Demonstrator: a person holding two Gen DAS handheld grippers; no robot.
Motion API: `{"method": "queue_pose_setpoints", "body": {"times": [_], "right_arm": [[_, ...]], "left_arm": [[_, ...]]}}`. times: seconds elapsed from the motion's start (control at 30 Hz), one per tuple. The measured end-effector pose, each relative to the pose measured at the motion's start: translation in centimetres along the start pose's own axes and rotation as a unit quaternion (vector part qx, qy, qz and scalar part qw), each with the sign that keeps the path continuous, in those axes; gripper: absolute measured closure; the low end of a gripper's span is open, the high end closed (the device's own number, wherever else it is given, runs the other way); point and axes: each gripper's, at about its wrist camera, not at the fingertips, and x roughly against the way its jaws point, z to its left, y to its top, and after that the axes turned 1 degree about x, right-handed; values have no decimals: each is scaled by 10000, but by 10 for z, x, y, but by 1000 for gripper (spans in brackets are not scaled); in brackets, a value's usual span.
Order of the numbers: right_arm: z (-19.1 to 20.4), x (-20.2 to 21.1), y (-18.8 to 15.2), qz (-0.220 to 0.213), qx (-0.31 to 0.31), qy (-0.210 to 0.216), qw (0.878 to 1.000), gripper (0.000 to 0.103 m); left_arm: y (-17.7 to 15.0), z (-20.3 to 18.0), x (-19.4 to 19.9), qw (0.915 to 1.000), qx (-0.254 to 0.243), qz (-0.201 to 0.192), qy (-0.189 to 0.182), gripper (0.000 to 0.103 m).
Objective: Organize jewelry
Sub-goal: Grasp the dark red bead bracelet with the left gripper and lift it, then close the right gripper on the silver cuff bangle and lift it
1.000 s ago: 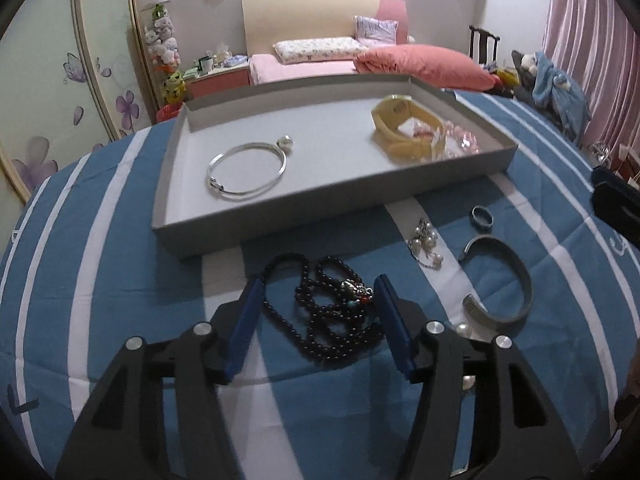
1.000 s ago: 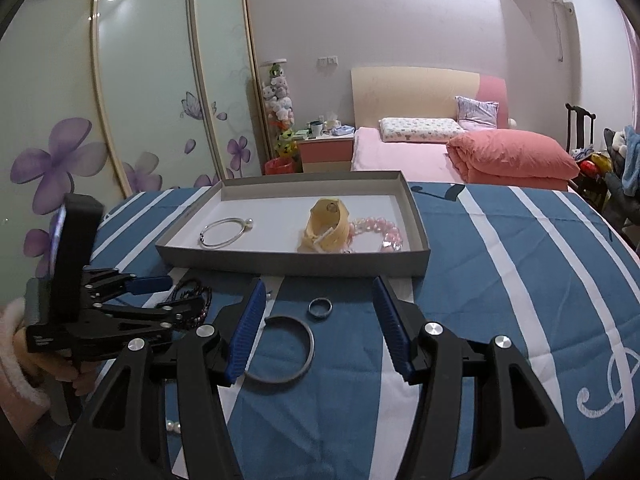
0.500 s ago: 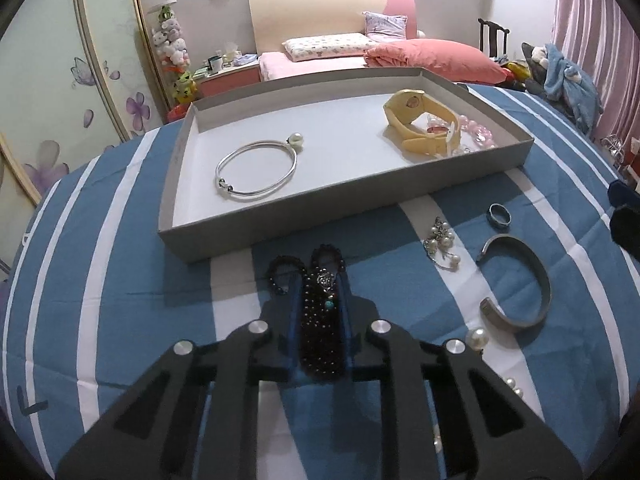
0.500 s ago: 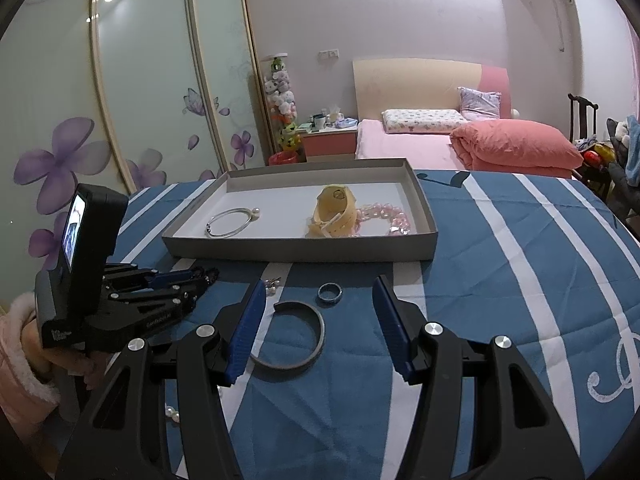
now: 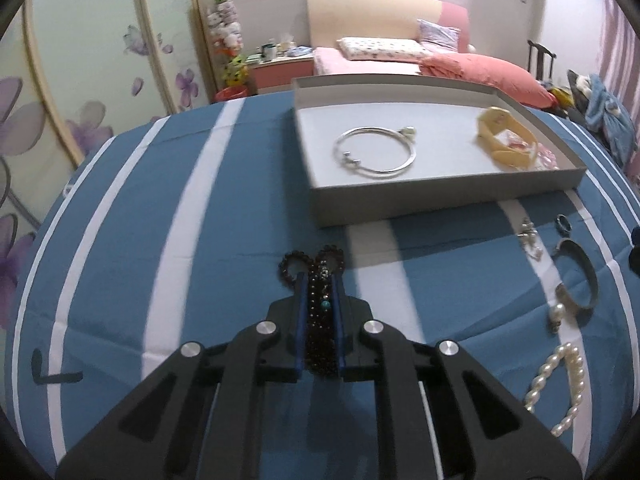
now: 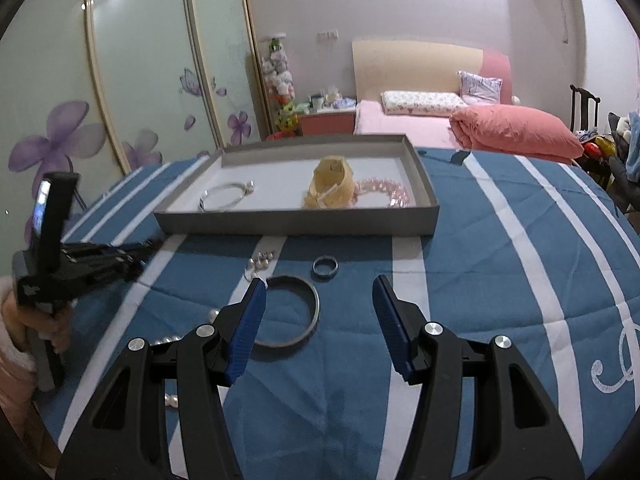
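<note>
Black left gripper (image 5: 319, 280) angled down over striped blue cloth (image 5: 248, 216), clenched on dark bead necklace (image 5: 320, 312); right gripper (image 6: 318, 300) released, hovering above grey bangle (image 6: 294, 312).

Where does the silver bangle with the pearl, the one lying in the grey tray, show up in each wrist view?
Left wrist view: silver bangle upper centre, lying flat in the left half of the grey tray.
Right wrist view: silver bangle left of centre, slightly blurred, at the tray's left end.
Shared landmark: the yellow band lying in the same tray, to the bangle's right in both views.
</note>
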Motion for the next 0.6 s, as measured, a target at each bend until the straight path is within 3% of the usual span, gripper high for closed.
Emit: {"method": "queue_pose_setpoints", "body": {"times": [0.1, 0.2, 0.27, 0.47, 0.6], "right_arm": [[8, -5, -1, 169, 296, 150, 9993, 47], [22, -12, -6, 387, 792, 108, 9960, 35], [25, -16, -9, 512, 924, 141, 9943, 33], [20, -37, -11, 1090, 858, 327, 9898, 33], [24, -46, -7, 1182, 966, 297, 9878, 33]], "left_arm": [[0, 5, 1, 10000, 55, 7, -42, 90], [0, 2, 1, 10000, 3, 9, 7, 91], [0, 3, 1, 10000, 24, 8, -20, 91], [0, 3, 1, 10000, 61, 9, -59, 90], [1, 2, 1, 10000, 70, 11, -70, 90]]}}
